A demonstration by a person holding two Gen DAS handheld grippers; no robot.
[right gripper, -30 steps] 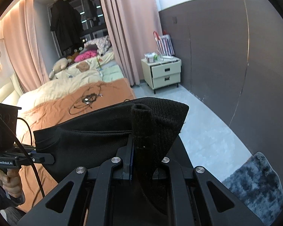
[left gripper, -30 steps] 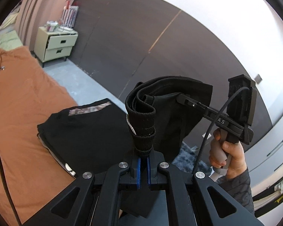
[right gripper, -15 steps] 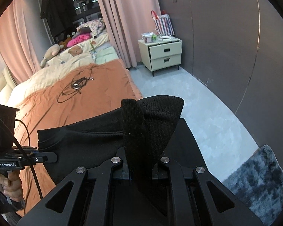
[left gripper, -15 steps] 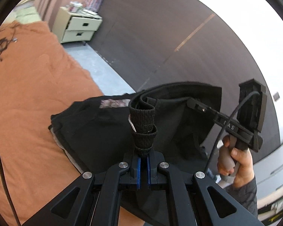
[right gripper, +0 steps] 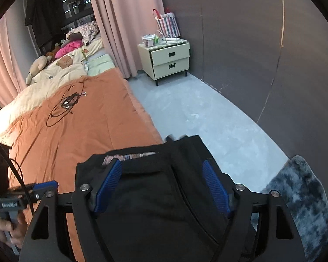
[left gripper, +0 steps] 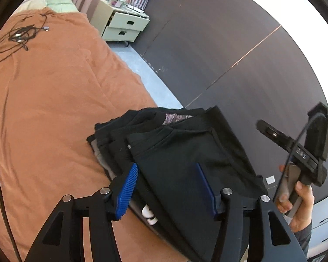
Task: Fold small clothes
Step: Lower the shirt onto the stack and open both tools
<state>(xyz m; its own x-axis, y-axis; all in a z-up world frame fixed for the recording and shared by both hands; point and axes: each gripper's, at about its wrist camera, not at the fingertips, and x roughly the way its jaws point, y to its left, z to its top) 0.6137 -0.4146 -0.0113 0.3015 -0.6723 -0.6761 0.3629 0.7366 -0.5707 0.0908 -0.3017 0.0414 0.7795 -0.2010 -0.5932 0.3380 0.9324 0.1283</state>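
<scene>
left claw (left gripper: 167, 187) + right claw (right gripper: 163, 187) jaws just opened, empty | folded black garment (left gripper: 185, 150) dropped atop stack (left gripper: 107, 135), bed (left gripper: 43, 109) edge at 3 o'clock, to keep pile tidy

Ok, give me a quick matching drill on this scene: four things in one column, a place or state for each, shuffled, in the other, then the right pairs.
Things:
1. folded black garment
2. black cable
3. nightstand
4. left gripper

Places or states:
A. against the dark wall, beside the pink curtain
B. jaws apart, just opened, pads off the cloth
C. on top of the clothes pile at the bed's edge
D. loosely coiled on the orange blanket

Pairs: 1-C, 2-D, 3-A, 4-B
</scene>
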